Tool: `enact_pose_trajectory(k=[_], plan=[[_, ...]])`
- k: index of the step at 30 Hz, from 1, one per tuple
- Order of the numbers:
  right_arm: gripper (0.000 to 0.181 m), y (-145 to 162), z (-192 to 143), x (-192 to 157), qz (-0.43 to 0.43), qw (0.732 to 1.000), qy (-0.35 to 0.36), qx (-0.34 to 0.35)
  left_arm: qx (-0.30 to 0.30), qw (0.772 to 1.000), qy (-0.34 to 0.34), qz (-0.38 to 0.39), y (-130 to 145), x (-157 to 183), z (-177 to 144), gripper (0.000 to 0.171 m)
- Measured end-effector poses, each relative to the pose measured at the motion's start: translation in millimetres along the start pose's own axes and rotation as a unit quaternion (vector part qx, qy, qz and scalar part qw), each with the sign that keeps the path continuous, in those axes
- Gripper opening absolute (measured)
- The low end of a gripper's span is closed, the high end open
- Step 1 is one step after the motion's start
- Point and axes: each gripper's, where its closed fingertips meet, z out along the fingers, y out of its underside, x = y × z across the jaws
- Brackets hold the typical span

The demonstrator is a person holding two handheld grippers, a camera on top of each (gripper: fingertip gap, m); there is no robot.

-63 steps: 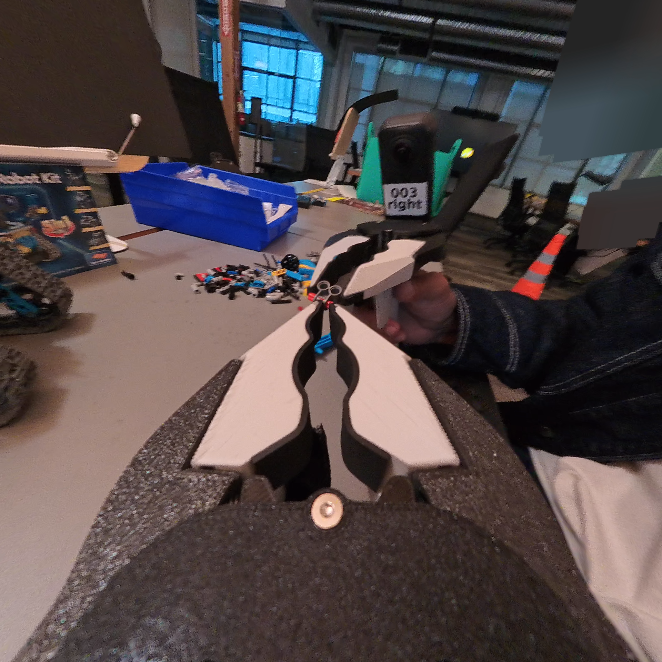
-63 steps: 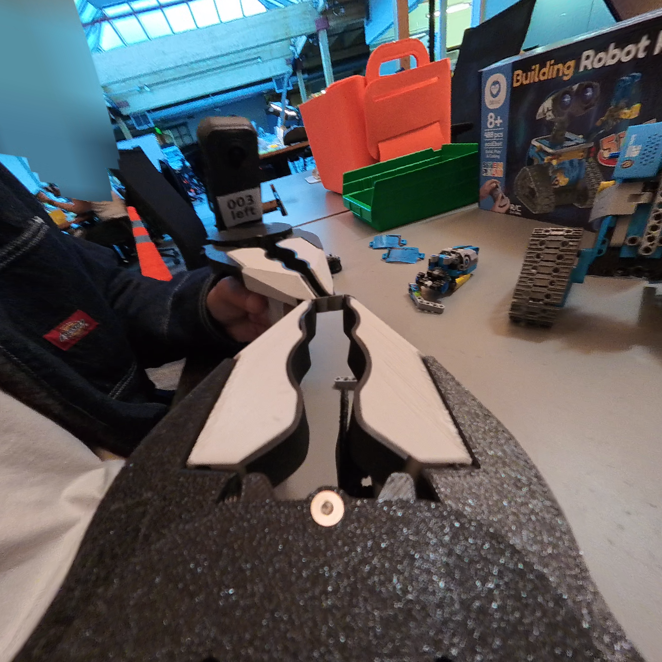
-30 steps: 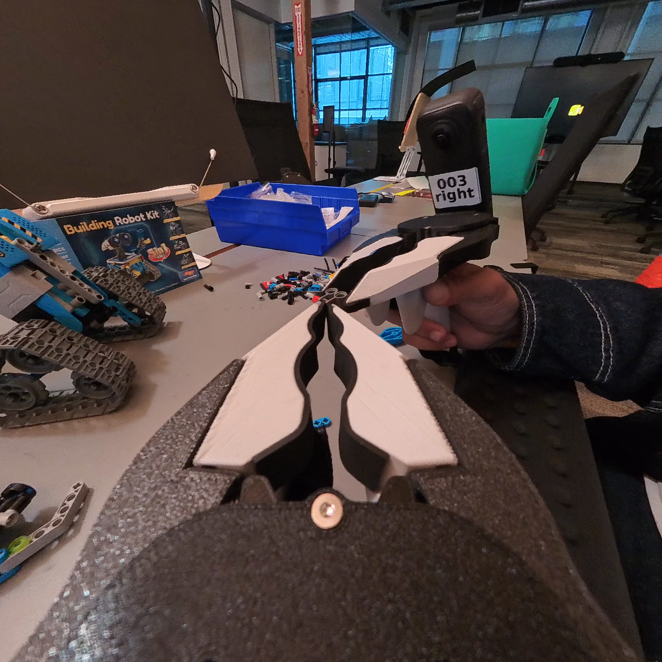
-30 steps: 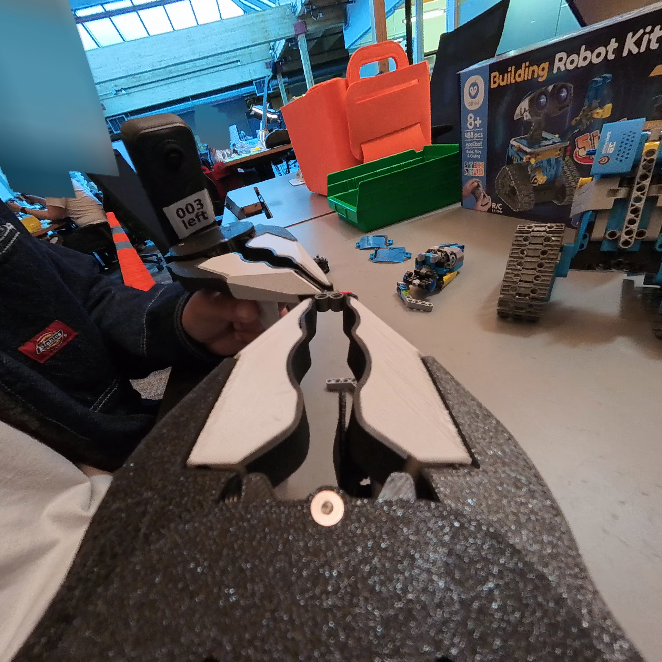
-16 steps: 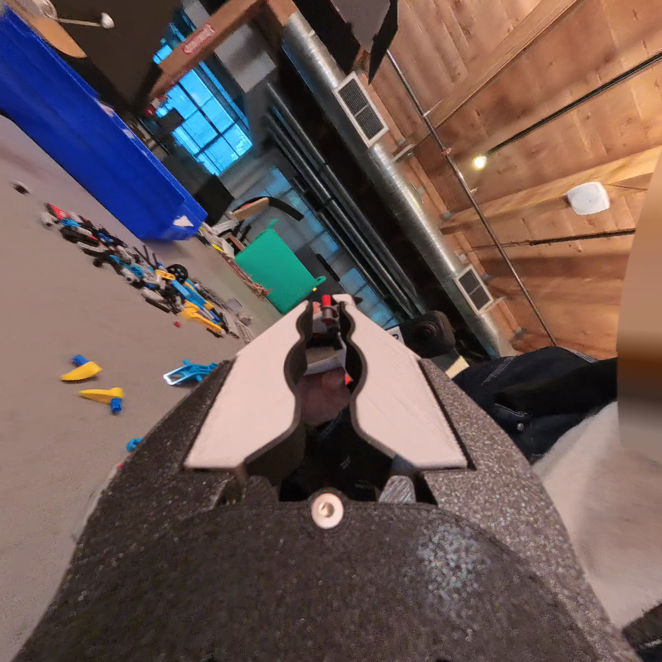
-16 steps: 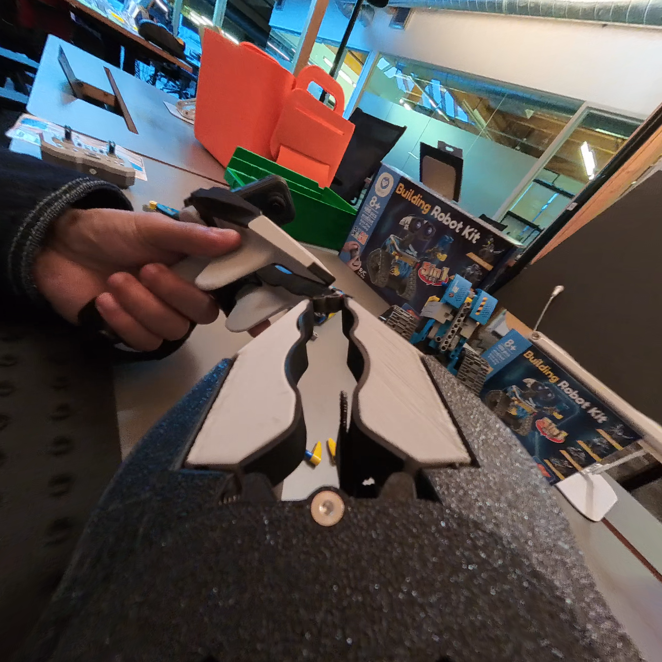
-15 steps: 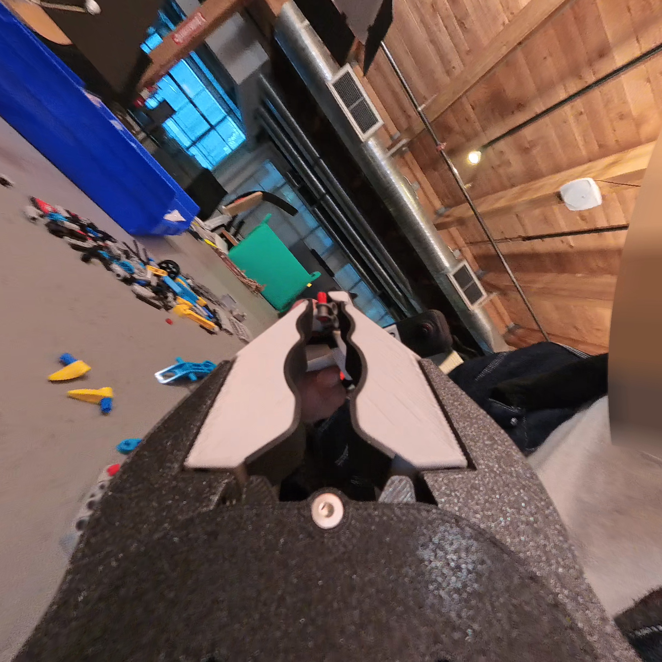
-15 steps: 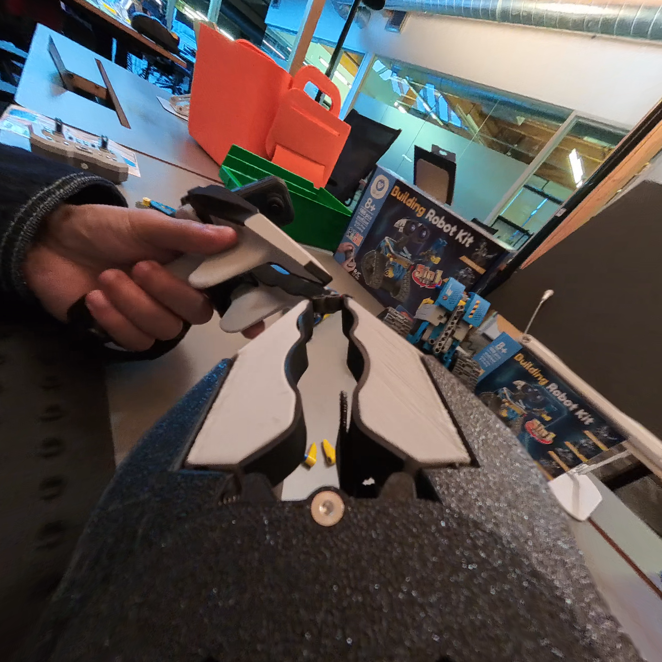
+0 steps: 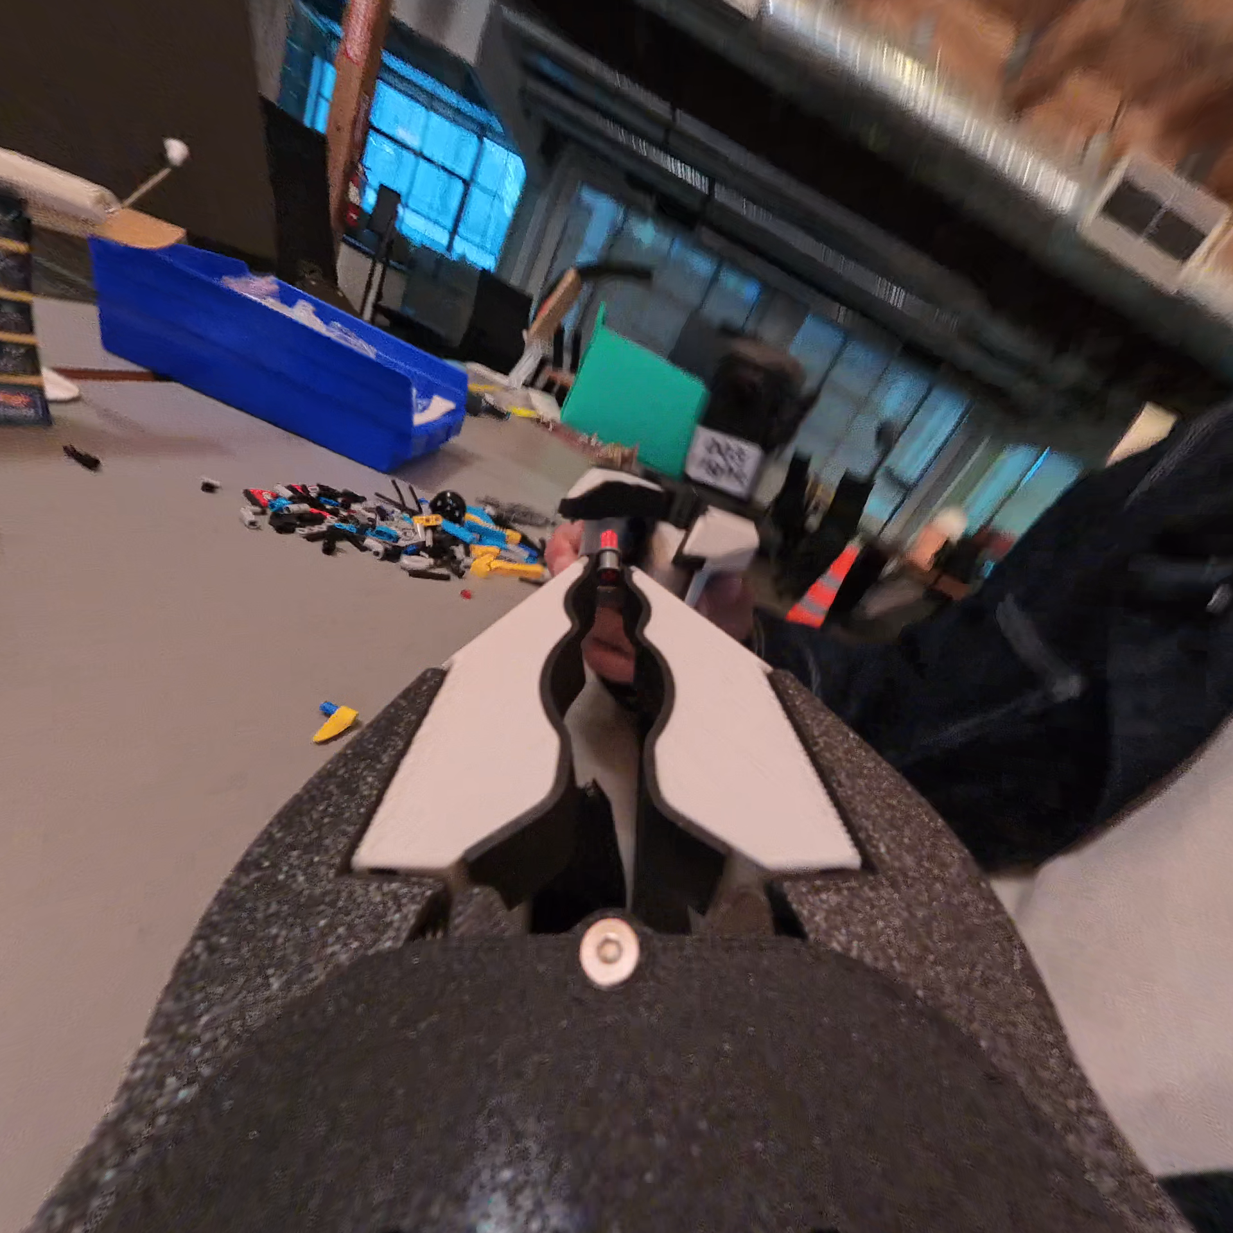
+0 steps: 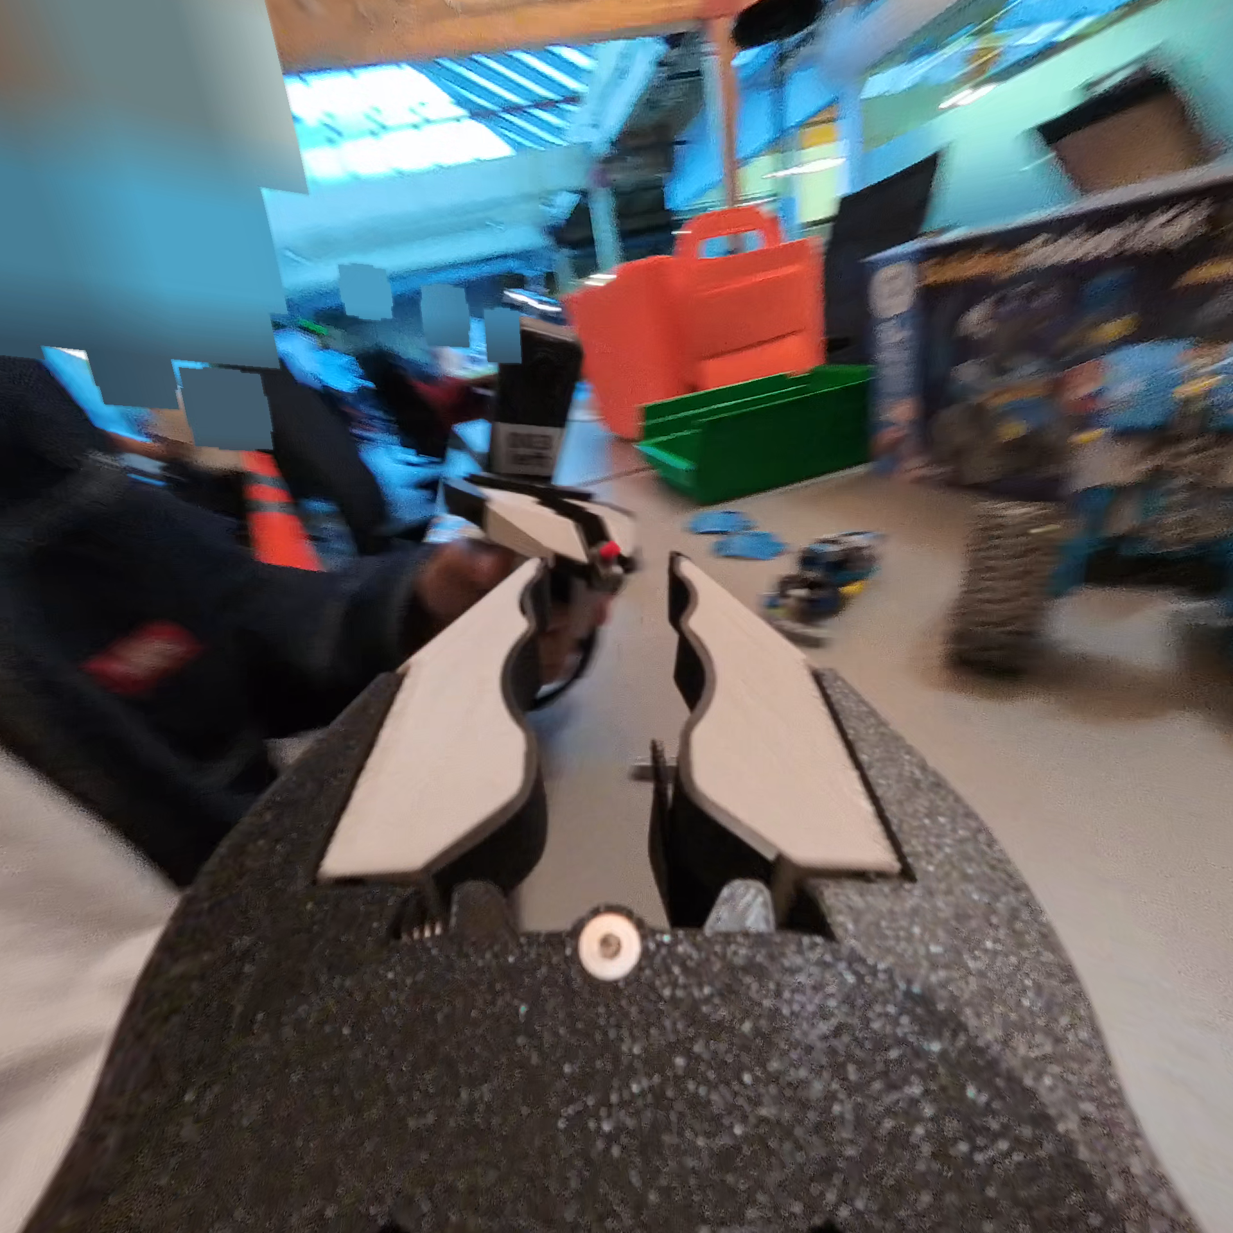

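My left gripper (image 9: 607, 579) is shut on a small grey building piece with a red pin (image 9: 608, 548), held above the grey table (image 9: 167, 634). In the right wrist view the left gripper (image 10: 620, 557) shows from the side with the piece and its red pin (image 10: 609, 551) at its tip. My right gripper (image 10: 606, 564) is open and empty, its fingertips (image 10: 675, 567) standing on either side of that piece without touching it. In the left wrist view the right gripper (image 9: 660, 517) shows blurred just behind the piece, held by a hand.
A pile of small parts (image 9: 393, 527), a blue bin (image 9: 267, 353) and a yellow piece (image 9: 335, 722) lie left. In the right wrist view, a green bin (image 10: 754, 434), an orange bag (image 10: 700, 320), a small blue assembly (image 10: 827, 580) and a tracked model (image 10: 1007, 594) stand ahead. The grippers are tip to tip, or close to it.
The right gripper has opened and let go of the small piece, which the left gripper still holds. Both views have swung back to level and are blurred by motion.
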Motion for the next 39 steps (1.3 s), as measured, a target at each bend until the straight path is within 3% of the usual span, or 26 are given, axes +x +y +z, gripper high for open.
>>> enact_pose_trajectory(k=[2, 4, 8, 16, 19, 28, 31, 34, 35, 36, 38, 39], plan=[[0.029, -0.8, -0.3, -10.3, 0.058, 0.996, -0.060, 0.003, -0.032, 0.999, 0.009, 0.031, 10.0, 7.8, 5.0, 0.004], [0.015, 5.2, -0.8, -18.1, 0.058, 0.994, -0.086, -0.017, -0.049, 0.997, 0.015, 0.049, 16.3, 12.1, 8.3, 0.004], [0.006, 15.6, -0.3, -14.3, 0.038, 0.996, -0.070, -0.046, -0.061, 0.996, 0.018, 0.058, 20.6, 14.3, 10.0, 0.004], [0.001, 16.8, -3.7, -23.5, 0.057, 0.990, -0.113, -0.058, -0.068, 0.994, 0.029, 0.080, 23.2, 21.9, 9.7, 0.004], [0.000, 29.5, -7.7, -25.9, 0.024, 0.987, -0.119, -0.103, -0.106, 0.987, 0.024, 0.116, 35.0, 22.7, 8.2, 0.004], [0.001, 37.6, -14.0, -21.6, -0.013, 0.985, -0.113, -0.126, -0.122, 0.984, 0.012, 0.128, 40.9, 20.1, 6.2, 0.004], [0.000, 0.4, -60.0, 17.6, 0.008, 0.998, -0.051, -0.047, -0.054, 0.995, -0.014, 0.087, 9.8, 3.5, -30.9, 0.003], [0.001, 18.4, -88.9, 42.3, -0.003, 0.995, 0.006, -0.103, -0.053, 0.993, -0.044, 0.094, 9.3, -5.4, -54.1, 0.004], [0.001, 29.7, -97.8, 64.4, -0.010, 0.988, 0.062, -0.142, -0.049, 0.994, -0.034, 0.087, 8.6, -2.1, -53.6, 0.004], [0.002, 43.6, -113.6, 97.0, -0.024, 0.969, 0.145, -0.197, -0.050, 0.995, -0.028, 0.081, 9.3, -1.7, -51.8, 0.004], [0.003, 70.9, -162.5, 159.3, -0.047, 0.897, 0.305, -0.316, -0.060, 0.995, -0.033, 0.073, 13.7, -5.4, -47.5, 0.004], [0.003, 75.2, -180.0, 175.2, -0.055, 0.869, 0.347, -0.348, -0.072, 0.994, -0.031, 0.073, 18.7, -5.2, -44.6, 0.005]])
